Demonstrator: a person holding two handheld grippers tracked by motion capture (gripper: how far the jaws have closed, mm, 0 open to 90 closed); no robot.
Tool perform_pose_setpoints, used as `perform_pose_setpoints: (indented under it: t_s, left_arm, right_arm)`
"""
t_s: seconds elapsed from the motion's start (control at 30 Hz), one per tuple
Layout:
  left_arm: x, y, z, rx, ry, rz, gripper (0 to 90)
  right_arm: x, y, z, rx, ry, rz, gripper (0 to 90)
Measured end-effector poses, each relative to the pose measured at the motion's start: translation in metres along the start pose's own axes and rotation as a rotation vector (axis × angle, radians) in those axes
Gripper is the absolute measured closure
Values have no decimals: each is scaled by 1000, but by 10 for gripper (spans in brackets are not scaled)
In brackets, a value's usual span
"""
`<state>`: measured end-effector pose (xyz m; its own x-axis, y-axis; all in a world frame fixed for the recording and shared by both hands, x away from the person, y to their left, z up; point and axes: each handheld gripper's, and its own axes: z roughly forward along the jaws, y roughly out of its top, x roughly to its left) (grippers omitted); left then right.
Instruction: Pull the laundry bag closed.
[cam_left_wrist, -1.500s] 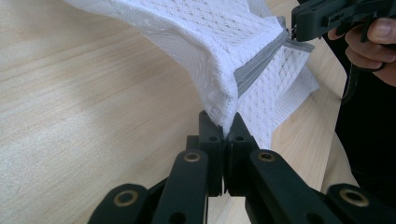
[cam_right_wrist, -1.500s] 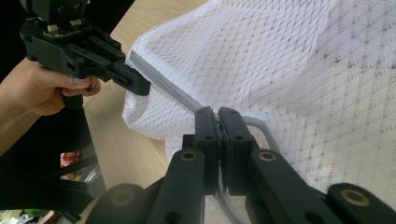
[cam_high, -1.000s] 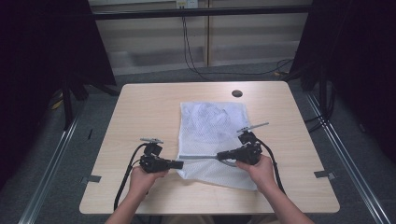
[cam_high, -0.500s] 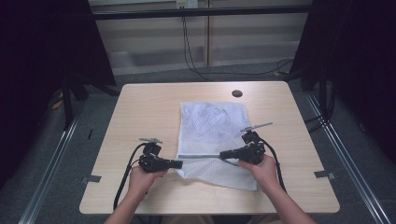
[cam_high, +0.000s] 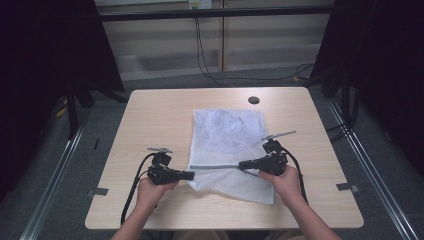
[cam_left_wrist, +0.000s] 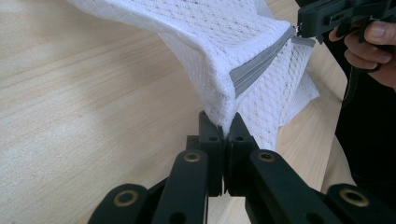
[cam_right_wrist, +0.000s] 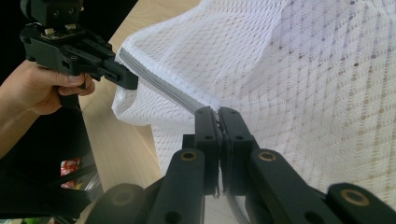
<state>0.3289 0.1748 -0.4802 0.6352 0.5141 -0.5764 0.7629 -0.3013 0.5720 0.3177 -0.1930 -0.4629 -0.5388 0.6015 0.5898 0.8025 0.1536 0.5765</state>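
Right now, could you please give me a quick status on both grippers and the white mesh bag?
Left gripper shut on white mesh laundry bag edge. Right gripper shut at its grey zipper. Nothing in the way.

A light wooden table (cam_high: 160, 115) stands on grey floor (cam_high: 55, 165). Near its far edge, right of the middle, sits a small dark round hole (cam_high: 253, 100). Black cables (cam_high: 202, 55) hang beyond the far edge.

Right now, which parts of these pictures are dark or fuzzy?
High view: the floor and curtains round the table are very dark, while the tabletop is evenly lit. Left gripper view: the mesh bag is bright and sharp, and the left tongs near the lens are soft. Right gripper view: the right tongs blur toward the bottom edge, and the bag's far corner looks washed out.
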Motion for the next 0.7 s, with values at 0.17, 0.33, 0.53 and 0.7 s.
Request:
perform_pose_setpoints:
  t_s: [0.17, 0.33, 0.53, 0.7]
  left_arm:
    - [0, 0, 0, 1, 0, 0, 885]
    - [-1, 0, 0, 4, -3, -5, 886]
    - [0, 0, 0, 5, 1, -5, 886]
    - [0, 0, 0, 5, 2, -5, 886]
  right_arm:
    - [0, 0, -1, 1, -1, -1, 869]
    - [-1, -1, -1, 1, 2, 0, 869]
    - [-1, -1, -2, 3, 0, 4, 869]
    - [-2, -1, -3, -3, 0, 6, 869]
